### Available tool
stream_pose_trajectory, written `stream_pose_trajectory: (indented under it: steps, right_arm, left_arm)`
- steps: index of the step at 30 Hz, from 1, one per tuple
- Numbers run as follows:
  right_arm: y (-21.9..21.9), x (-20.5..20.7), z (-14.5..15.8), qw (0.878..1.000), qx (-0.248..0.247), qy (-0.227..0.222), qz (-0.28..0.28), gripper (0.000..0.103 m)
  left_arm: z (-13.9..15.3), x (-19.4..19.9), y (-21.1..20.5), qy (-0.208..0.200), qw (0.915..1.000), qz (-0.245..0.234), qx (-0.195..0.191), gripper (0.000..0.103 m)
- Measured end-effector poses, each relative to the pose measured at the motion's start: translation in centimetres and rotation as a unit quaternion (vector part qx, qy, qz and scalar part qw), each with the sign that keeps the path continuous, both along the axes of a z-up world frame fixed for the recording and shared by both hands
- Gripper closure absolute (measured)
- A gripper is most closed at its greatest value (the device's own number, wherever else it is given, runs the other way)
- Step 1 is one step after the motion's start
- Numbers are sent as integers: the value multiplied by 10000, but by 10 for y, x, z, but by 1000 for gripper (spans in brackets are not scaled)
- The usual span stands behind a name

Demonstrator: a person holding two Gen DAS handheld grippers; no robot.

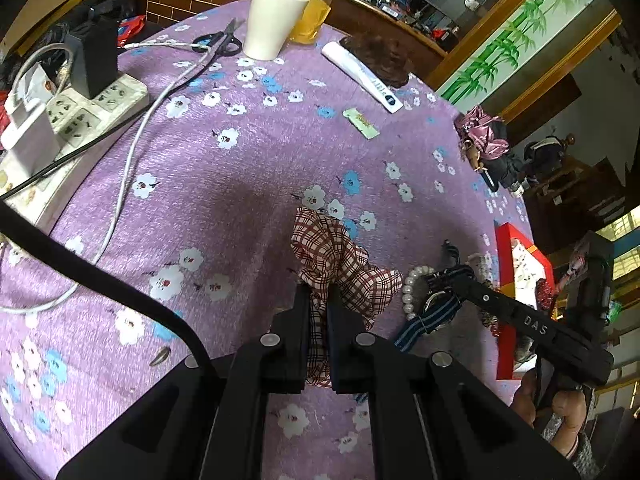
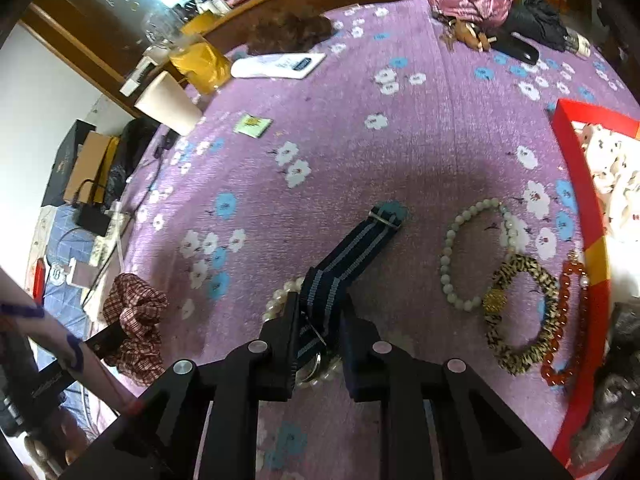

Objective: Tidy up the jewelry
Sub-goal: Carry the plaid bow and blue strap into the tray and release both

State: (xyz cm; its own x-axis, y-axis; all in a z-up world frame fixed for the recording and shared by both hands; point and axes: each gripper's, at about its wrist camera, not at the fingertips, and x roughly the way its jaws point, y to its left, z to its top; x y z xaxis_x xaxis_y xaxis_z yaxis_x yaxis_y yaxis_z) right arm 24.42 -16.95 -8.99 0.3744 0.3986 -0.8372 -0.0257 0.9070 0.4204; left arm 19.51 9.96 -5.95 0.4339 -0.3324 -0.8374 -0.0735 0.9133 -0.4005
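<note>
A: Left gripper (image 1: 319,300) pinches the plaid scrunchie (image 1: 340,264) on the purple desk (image 1: 240,152); right gripper (image 2: 320,316) clamps the striped watch (image 2: 344,264) strap.

B: Risk: the pearl bracelet (image 2: 284,300) beneath could snag and drag along.

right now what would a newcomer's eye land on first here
Probably the left tool shut on the red plaid scrunchie, with the right tool straddling the navy striped watch strap that lies across a pearl bracelet. Next, the row at the right on the purple flowered cloth: a pale green bead bracelet, a leopard-print bangle and an orange bead strand beside the red box.
</note>
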Motion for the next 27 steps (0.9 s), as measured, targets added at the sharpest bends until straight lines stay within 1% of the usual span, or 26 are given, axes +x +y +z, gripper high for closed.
stream_pose_trajectory:
  steps: [7, 11, 15, 22, 27]
  right_arm:
    - [-6, -25, 27, 9995, 186, -238, 61, 84]
    - [-14, -42, 42, 9989, 289, -356, 12, 84]
    - [-24, -60, 58, 9983, 308, -486, -8, 84]
    - [-50, -90, 79, 9975, 266, -635, -154, 84]
    - [-78, -109, 92, 9964, 233, -750, -329, 84]
  left_arm:
    - [22, -15, -5, -201, 9997, -6, 149, 96]
    - [35, -24, -11, -339, 9993, -59, 177, 96]
    - [42, -33, -16, -387, 9990, -110, 177, 96]
    - [51, -46, -32, -437, 9987, -236, 151, 96]
    - [64, -57, -53, -580, 9971, -444, 197, 96]
